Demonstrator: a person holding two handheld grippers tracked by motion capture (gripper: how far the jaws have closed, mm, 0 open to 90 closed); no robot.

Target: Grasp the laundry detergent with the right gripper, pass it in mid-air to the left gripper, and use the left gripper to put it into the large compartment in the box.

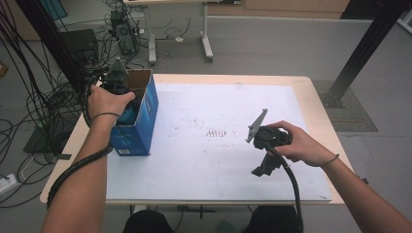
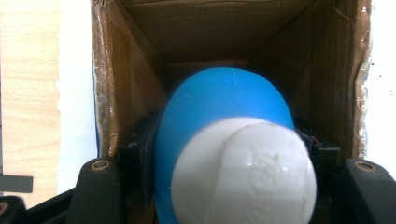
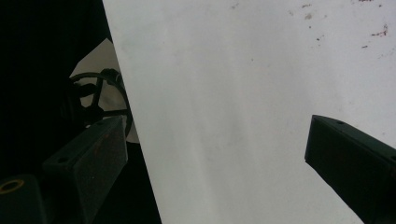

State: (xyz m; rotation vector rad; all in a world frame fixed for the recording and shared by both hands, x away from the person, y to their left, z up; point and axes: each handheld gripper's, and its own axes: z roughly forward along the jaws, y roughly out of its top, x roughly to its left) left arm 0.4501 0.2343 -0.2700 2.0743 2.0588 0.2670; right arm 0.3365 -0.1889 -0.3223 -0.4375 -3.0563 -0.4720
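Note:
A blue cardboard box [image 1: 141, 127] with an open top stands at the left edge of the white tabletop [image 1: 218, 97]. My left gripper [image 1: 126, 108] reaches into its opening and is shut on a blue rounded object with a white end [image 2: 224, 107]. In the left gripper view the object sits between the two black jaws, with the brown inner walls of the box [image 2: 140, 70] around it. My right gripper [image 1: 264, 167] is held over the right side of the table, jaws pointing toward the near edge. It stands open [image 3: 217, 135] with nothing between the jaws.
The white tabletop carries a patch of small dark marks [image 1: 216, 132] at its middle. Loose cables [image 1: 29, 111] and a black post [image 1: 53, 43] crowd the floor left of the table. A desk frame [image 1: 206, 43] stands behind, and another black post [image 1: 364, 48] rises at the right.

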